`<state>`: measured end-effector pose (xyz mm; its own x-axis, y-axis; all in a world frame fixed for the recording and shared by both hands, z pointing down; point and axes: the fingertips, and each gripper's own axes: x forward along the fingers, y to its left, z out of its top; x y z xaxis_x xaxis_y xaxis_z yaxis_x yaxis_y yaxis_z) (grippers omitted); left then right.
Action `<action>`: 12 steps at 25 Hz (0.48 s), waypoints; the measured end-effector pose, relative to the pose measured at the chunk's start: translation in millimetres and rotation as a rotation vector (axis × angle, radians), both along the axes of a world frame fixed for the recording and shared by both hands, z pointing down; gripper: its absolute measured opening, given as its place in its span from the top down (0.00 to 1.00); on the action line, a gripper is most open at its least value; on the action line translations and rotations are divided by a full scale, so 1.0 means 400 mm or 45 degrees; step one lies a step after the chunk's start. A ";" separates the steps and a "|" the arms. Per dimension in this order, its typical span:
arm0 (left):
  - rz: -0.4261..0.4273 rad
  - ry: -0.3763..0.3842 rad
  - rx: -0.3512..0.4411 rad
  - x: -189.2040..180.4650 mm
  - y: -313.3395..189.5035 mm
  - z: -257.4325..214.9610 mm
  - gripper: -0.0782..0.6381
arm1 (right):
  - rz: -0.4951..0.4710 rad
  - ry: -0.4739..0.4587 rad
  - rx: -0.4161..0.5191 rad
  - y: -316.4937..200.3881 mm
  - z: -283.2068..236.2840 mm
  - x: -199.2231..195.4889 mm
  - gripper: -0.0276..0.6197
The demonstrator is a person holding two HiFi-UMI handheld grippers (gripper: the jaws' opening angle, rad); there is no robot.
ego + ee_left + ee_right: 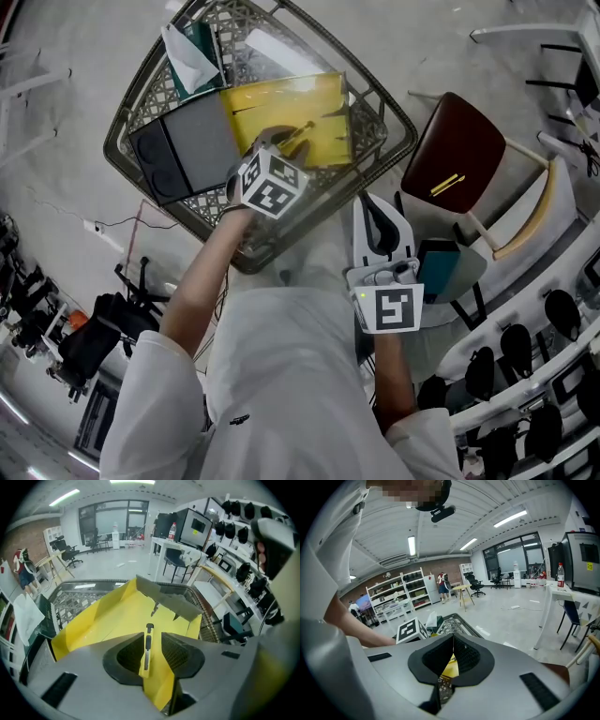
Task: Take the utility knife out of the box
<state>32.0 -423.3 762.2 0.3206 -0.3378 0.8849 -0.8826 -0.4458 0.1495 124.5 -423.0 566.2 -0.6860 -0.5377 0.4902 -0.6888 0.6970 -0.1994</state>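
Note:
The utility knife (pixel 147 648) is yellow with a black slider. It sits lengthwise between the jaws of my left gripper (pixel 152 641), which is shut on it just above the open yellow box (pixel 117 616). In the head view the knife's tip (pixel 300 130) pokes out past the left gripper (pixel 281 141) over the yellow box (pixel 314 103), which lies in a wire basket (pixel 398 141). My right gripper (pixel 380 220) hangs near my body outside the basket. Its jaws are shut with nothing between them (pixel 453 641).
The basket also holds a grey box (pixel 187 145) and a tissue pack (pixel 187 56). A dark red chair (pixel 455 150) and a teal object (pixel 441 267) stand to the right of the basket. Desks with equipment line the right side.

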 end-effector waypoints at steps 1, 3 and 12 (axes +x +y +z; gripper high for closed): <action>0.005 -0.013 -0.008 0.000 -0.002 0.008 0.74 | 0.000 -0.001 -0.006 0.000 0.003 0.002 0.96; 0.014 -0.040 -0.026 0.001 0.000 0.023 0.75 | 0.000 -0.003 -0.020 0.004 0.008 0.005 0.96; 0.011 -0.113 -0.120 -0.006 0.007 0.077 0.75 | 0.025 -0.054 -0.060 0.001 0.016 0.013 0.96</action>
<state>29.8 -420.5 792.9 0.2418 -0.2497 0.9376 -0.8904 -0.4411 0.1121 129.8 -422.4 572.6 -0.6961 -0.5281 0.4863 -0.6925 0.6727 -0.2607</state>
